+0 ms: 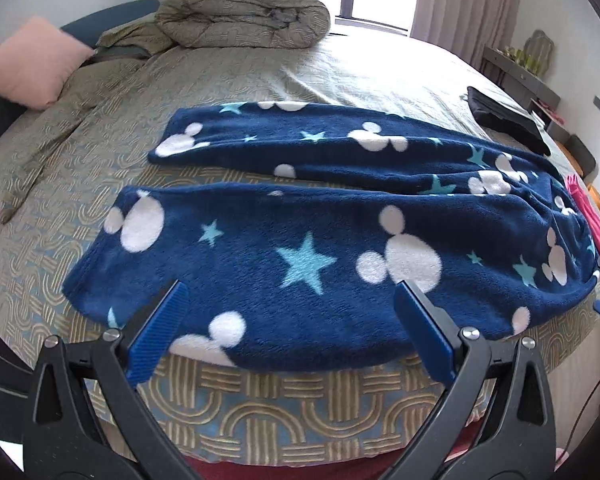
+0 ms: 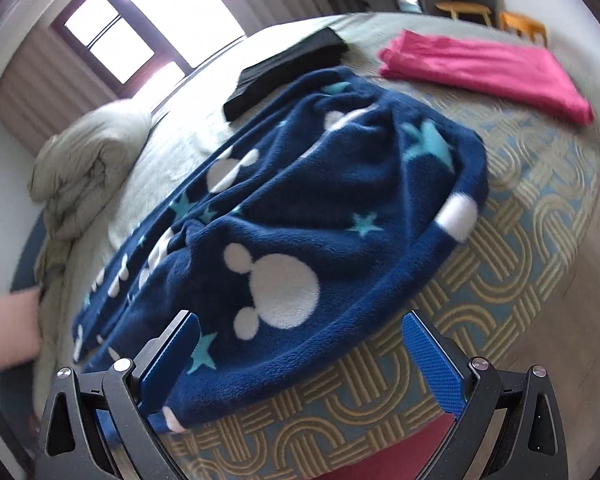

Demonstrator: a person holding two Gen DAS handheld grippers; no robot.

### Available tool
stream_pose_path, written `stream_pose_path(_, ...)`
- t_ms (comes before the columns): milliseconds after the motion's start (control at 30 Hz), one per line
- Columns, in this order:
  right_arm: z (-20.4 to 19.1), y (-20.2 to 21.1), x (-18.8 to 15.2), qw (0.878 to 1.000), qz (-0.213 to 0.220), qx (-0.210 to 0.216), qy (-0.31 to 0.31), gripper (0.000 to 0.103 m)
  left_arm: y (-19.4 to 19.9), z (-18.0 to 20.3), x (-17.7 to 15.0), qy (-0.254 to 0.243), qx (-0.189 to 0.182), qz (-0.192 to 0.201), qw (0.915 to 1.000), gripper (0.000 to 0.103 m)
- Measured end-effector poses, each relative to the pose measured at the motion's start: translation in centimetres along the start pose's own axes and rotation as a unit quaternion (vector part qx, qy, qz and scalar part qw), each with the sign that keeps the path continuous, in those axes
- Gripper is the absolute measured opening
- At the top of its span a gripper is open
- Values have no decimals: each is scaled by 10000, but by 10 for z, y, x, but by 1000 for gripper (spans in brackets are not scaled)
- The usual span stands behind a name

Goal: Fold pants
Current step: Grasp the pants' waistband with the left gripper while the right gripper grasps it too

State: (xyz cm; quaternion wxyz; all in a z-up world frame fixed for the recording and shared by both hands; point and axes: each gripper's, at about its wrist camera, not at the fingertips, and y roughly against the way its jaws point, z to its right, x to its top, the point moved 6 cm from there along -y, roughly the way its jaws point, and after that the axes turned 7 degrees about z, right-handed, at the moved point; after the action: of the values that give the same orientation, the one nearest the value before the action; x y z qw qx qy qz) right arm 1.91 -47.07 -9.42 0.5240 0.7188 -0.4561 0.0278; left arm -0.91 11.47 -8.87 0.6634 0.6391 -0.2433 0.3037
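Note:
Navy fleece pants [image 1: 300, 240] with white mouse heads and teal stars lie flat on the bed, both legs stretched to the left, waist at the right. My left gripper [image 1: 288, 300] is open, its blue fingers spread over the near leg's front edge. The pants also show in the right wrist view [image 2: 300, 220], with the waistband nearest. My right gripper [image 2: 304, 328] is open, hovering over the waistband edge at the bed's front. Neither gripper holds cloth.
A patterned bedspread [image 1: 240, 412] covers the bed. A folded black garment [image 2: 284, 72] and a folded pink garment [image 2: 488, 68] lie beyond the waist. A rolled duvet [image 1: 244, 12] and a pink pillow [image 1: 32, 60] sit at the far side.

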Motion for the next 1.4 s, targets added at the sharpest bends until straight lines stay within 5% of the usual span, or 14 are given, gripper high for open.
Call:
stream_pose_path(133,50,-6,1,9924,-308,104,-1190,91,0,-47,-24,805,67,-224,9965,102)
stream_pose_path(267,76,-10,1,9838,-362,195,-1744,90,-6,-67,-40,1258,118,-488,9908,101)
stream_pose_path(433,65,-13,11,9863,-284,369,-1584,90,-24,-73,-42,1992,-399,-795,9759,77)
stream_pose_path(500,61,-18,11,9859,-305,476,-1575,90,-32,-72,-41,2213,-542,-895,9696,77)
stream_pose_path(700,55,-32,6,9863,-435,610,-1473,61,-41,-68,-48,2340,-627,-1205,9627,77)
stream_pose_path(967,55,-33,8,9914,-275,494,-1178,61,-45,-83,-64,2776,-621,-1452,9476,77)
stream_pose_path(1133,51,-37,10,9922,-277,478,-1121,57,-53,-86,-58,2835,-552,-1314,9483,76)
stream_pose_path(1167,51,-37,11,9923,-281,484,-1103,50,-54,-85,-55,2838,-555,-1220,9495,71)
stream_pose_path(1233,48,-38,11,9938,-348,480,-941,10,-56,-89,-51,2765,-524,-1099,9533,14)
stream_pose_path(1400,45,-31,13,9953,-220,504,-794,10,-56,-96,-50,3066,-839,-1155,9411,12)
